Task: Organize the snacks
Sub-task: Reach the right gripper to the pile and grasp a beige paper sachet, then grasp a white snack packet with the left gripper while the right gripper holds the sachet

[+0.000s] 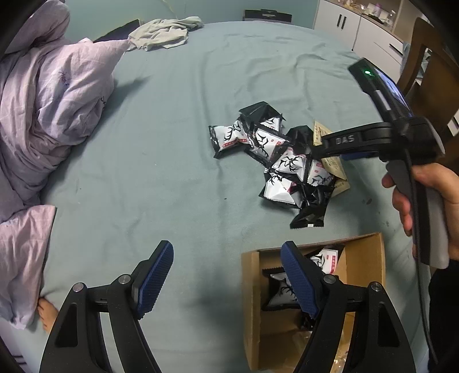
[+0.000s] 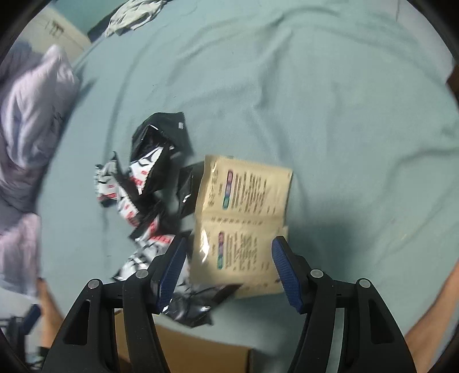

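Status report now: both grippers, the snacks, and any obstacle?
Left gripper open, empty. Right gripper open over tan packet. Snack pile on bed, some in box. No obstacle.

I see a bed [image 1: 172,120] covered by a wrinkled teal sheet [image 2: 330,100] that fills most of both views. A bunched lilac quilt [image 1: 37,114] is heaped along its left side, with another fold of it lower down at the edge. At the far end lies a crumpled grey garment [image 1: 163,31] next to something dark I cannot make out. Beyond the bed the wall [image 1: 114,11] is a pale teal. In the far right corner stands a white cabinet [image 1: 358,28] with dark handles and small clutter on top, too small to identify. A wooden chair [image 1: 424,66] stands beside the bed on the right. Light is soft and even.
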`<state>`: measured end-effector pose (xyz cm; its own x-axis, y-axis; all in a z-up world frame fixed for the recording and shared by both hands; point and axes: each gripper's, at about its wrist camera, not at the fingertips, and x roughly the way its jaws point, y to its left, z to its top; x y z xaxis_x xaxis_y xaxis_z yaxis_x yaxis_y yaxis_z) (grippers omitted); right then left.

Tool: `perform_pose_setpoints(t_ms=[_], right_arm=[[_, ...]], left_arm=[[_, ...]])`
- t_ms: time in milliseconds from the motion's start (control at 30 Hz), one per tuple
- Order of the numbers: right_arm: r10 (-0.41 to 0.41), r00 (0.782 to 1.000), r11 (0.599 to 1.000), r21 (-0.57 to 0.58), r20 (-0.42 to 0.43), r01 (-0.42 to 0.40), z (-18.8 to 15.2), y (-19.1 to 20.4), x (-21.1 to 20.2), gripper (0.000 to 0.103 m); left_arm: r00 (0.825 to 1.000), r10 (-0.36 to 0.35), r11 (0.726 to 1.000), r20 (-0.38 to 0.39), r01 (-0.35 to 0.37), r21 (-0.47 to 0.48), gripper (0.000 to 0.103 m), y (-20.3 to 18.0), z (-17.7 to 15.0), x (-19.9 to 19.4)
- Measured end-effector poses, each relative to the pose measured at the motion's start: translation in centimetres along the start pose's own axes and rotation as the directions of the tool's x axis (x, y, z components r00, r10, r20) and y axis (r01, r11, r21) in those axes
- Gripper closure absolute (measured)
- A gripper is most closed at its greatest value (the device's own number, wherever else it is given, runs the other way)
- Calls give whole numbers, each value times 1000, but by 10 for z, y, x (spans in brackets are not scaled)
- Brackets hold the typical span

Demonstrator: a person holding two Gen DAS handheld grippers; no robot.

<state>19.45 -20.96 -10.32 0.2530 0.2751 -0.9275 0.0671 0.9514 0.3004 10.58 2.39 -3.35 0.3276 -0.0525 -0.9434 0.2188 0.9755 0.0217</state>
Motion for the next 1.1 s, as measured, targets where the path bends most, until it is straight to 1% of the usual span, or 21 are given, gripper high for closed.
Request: perform_pose_setpoints(t_ms=[33, 100, 133, 167, 200, 233, 267, 367, 500, 567, 600, 667, 733, 767, 833, 900, 1033, 1100], right_arm=[[-42, 999, 999, -18, 8, 43, 0, 4, 1, 42], [-77, 997, 997, -29, -1, 77, 0, 7, 7, 42], [-79, 997, 997, -27, -12, 79, -1, 7, 12, 49], [-70, 997, 997, -26, -27, 69, -2, 6, 16, 65], [-54, 998, 998, -26, -38, 53, -3, 5, 18, 65], [-39, 999, 999, -33, -15, 38, -4, 4, 15, 72], [-17, 1000, 999, -41, 2, 17, -4, 3, 10, 81], [6, 999, 998, -55, 48, -4, -5, -2, -10, 94], [2, 996, 1000, -32, 86, 0, -10, -23, -29, 99], [-16, 995, 1000, -2, 94, 16, -14, -40, -37, 100], [-7, 996, 1000, 26, 88, 5, -16, -52, -37, 100], [22, 996, 997, 65, 83, -27, -18, -68, -41, 100], [107, 991, 989, 98, 76, -115, -17, -81, -40, 101], [141, 987, 984, 98, 77, -148, -22, -84, -44, 100], [157, 986, 984, 73, 62, -161, -22, -83, -40, 101], [148, 989, 988, 50, 26, -149, -23, -77, -32, 100], [140, 990, 990, 1, 35, -140, -18, -64, -28, 99], [142, 989, 990, -2, 37, -142, -14, -64, -24, 99]], left_arm=[[1000, 2, 1000, 0, -2, 2, 25, 0, 0, 0], [1000, 6, 1000, -8, -6, 5, 25, 0, -1, 3], [1000, 6, 1000, -14, -6, 4, 25, 0, -1, 4], [1000, 6, 1000, -19, -6, 2, 25, 0, 0, 5], [1000, 3, 1000, -24, -3, 1, 25, -1, 0, 6], [1000, 3, 1000, -25, -3, 1, 25, -1, 0, 7], [1000, 4, 1000, -24, -4, 4, 25, -2, 0, 7], [1000, 24, 999, -8, -24, 31, 25, -6, 0, 6], [999, 50, 997, -4, -50, 53, 25, -12, 3, 7], [999, 54, 997, -3, -54, 58, 25, -15, 5, 9], [998, 58, 996, -3, -58, 62, 25, -17, 7, 10], [998, 66, 995, -4, -66, 71, 25, -23, 10, 12], [998, 66, 995, -8, -65, 75, 25, -27, 13, 13], [998, 64, 995, -7, -63, 75, 25, -29, 14, 13], [998, 64, 995, -2, -64, 81, 25, -33, 18, 14], [998, 70, 994, -1, -69, 88, 25, -38, 21, 15], [998, 64, 994, -4, -63, 87, 25, -43, 25, 19], [998, 66, 994, -6, -65, 92, 25, -45, 27, 23]])
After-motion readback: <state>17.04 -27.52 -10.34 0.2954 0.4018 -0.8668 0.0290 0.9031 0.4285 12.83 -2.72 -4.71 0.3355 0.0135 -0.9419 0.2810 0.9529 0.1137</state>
